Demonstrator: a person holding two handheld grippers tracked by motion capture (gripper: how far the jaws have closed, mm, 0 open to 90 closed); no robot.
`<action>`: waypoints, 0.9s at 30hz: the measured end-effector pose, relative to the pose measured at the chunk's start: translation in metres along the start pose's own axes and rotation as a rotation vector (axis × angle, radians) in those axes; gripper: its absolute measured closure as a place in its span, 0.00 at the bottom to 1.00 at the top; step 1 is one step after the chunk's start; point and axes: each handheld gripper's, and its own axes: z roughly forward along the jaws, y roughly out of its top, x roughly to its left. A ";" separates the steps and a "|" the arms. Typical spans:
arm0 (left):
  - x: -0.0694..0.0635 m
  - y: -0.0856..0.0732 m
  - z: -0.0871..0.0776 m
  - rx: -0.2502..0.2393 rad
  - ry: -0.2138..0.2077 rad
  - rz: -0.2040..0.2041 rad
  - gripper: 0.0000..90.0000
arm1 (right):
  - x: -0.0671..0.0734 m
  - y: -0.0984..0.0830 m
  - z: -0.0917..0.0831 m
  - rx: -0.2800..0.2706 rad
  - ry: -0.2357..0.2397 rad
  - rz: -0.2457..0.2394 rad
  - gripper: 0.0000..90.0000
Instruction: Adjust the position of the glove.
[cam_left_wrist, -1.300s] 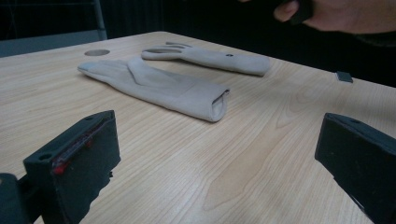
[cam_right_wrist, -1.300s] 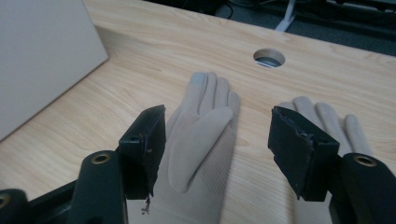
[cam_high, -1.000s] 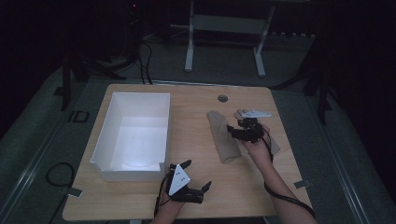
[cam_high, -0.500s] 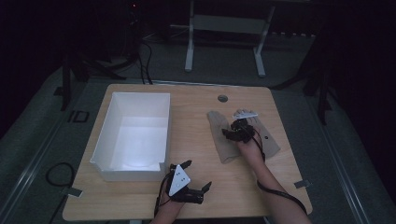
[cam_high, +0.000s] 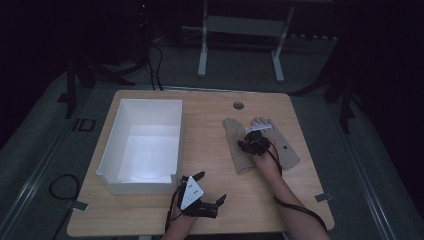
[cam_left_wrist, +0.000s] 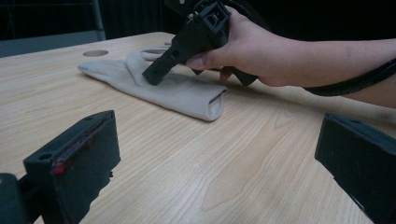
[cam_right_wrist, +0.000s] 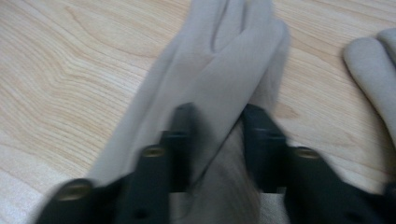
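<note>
The left-hand flat beige fabric glove (cam_high: 239, 147) lies right of the wooden bench's (cam_high: 210, 150) centre. The right gripper (cam_high: 248, 145) has dropped onto it since a second ago, its jaws closing and pinching a fabric fold. The left gripper (cam_high: 210, 187) stays released near the front edge.

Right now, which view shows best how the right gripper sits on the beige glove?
The right gripper view: the right gripper has pinched a fold of the beige glove, its jaws having just been closing. The left gripper view shows it side-on; the high view is small and dim.
</note>
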 end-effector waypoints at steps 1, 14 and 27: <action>0.000 0.000 0.000 0.000 0.000 0.000 0.00 | 0.001 0.000 0.000 0.003 -0.014 0.002 0.82; 0.000 0.000 0.000 0.001 -0.001 -0.005 0.00 | 0.015 0.024 -0.042 -0.109 0.000 0.132 0.89; 0.000 0.000 0.000 0.000 0.002 0.001 0.00 | 0.045 0.014 -0.089 -0.223 0.000 0.247 0.89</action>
